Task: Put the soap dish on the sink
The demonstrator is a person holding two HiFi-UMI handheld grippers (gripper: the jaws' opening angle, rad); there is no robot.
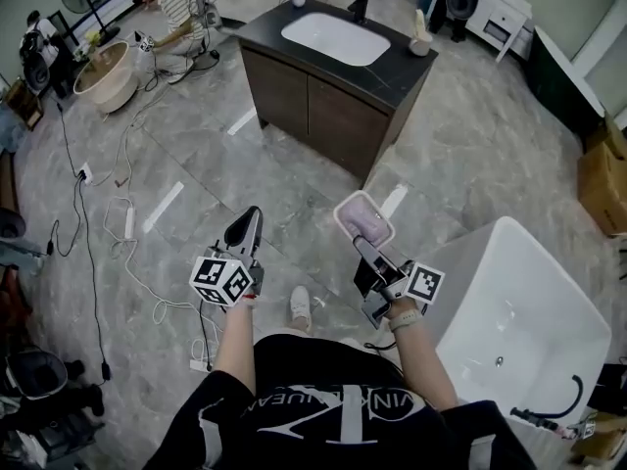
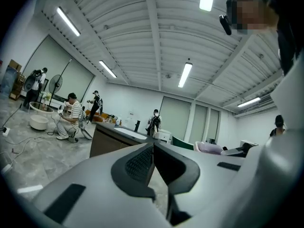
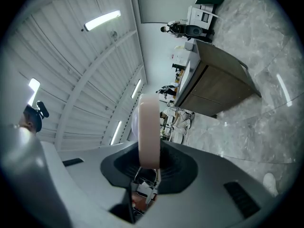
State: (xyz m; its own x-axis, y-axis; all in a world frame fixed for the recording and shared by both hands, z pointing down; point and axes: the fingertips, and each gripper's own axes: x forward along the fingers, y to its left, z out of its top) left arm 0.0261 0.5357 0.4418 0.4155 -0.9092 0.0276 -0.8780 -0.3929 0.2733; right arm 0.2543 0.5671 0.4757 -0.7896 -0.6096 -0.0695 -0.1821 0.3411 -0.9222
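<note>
A pale pink soap dish (image 1: 361, 218) is held out in front of me, with my right gripper (image 1: 366, 247) shut on its near rim. In the right gripper view the soap dish (image 3: 148, 127) shows edge-on, pressed between the pads. My left gripper (image 1: 245, 217) hangs to the left of it, shut with nothing in it; its pads (image 2: 142, 163) meet. The sink (image 1: 335, 38), a white basin in a dark counter (image 1: 392, 74) on a brown cabinet (image 1: 313, 106), stands a few steps ahead across the floor. The cabinet (image 3: 218, 80) also appears in the right gripper view.
A white bathtub (image 1: 519, 302) stands close on my right. Cables (image 1: 122, 213) and white tape strips (image 1: 163, 207) lie on the marble floor to the left. A black faucet (image 1: 360, 4) and small bottles (image 1: 420, 39) stand on the counter. A person (image 1: 181, 13) crouches at the far left.
</note>
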